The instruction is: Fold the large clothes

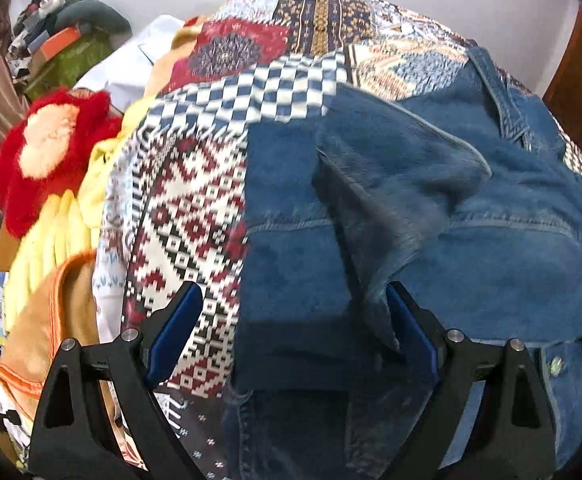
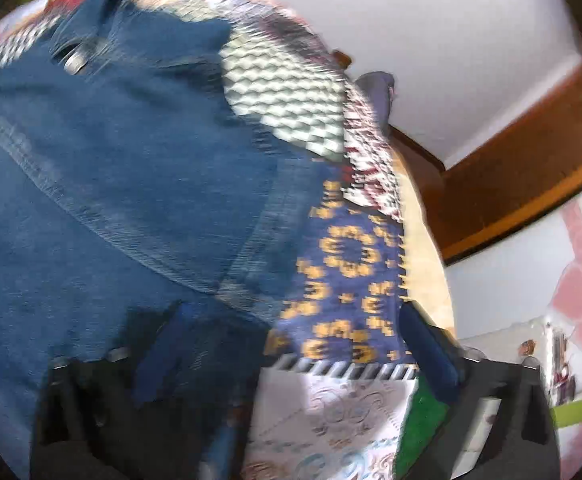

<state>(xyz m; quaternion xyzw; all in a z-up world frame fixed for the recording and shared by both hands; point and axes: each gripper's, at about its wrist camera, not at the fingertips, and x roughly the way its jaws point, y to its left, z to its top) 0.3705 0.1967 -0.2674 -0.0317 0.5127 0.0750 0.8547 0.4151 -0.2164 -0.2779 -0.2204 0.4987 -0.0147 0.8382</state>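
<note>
Landmark: denim jacket (image 1: 471,264), spread on a patchwork bedspread (image 1: 195,216); every place below is given from it.
Containers: none that can be told for sure. Far to the jacket's upper left, in the left wrist view, an orange box-like thing (image 1: 57,42) sits on a green bundle (image 1: 71,66) in a heap of clutter; what it holds cannot be told.
Jacket, look: mid-blue denim, pale topstitching across a yoke seam (image 1: 291,224). One loose flap or sleeve (image 1: 395,184) lies folded over the body, its edge running down toward the left gripper. A shiny button (image 1: 555,364) shows at the lower right, beside a placket.
Jacket, right wrist view: fills the left half of the frame (image 2: 103,184), blurred; a metal button (image 2: 75,63) near the top left, a curved seam across the middle.
Bedspread: patches of red and white diamonds, blue and white checks, navy with gold flowers (image 2: 347,256); it shows to the left of and above the jacket.
Beside the jacket: to its left, past the bedspread, a yellow garment (image 1: 55,232), a red furry item (image 1: 51,140), an orange garment (image 1: 39,336).
Left gripper (image 1: 295,322): jaws wide apart, blue pads; angled down over the jacket's left edge, the right pad close against the loose flap's hem, nothing clamped.
Right gripper (image 2: 291,340): jaws spread wide, nothing between them; left finger over the denim, right finger past the bedspread's edge. View heavily blurred.
Hands: not visible in either view.
</note>
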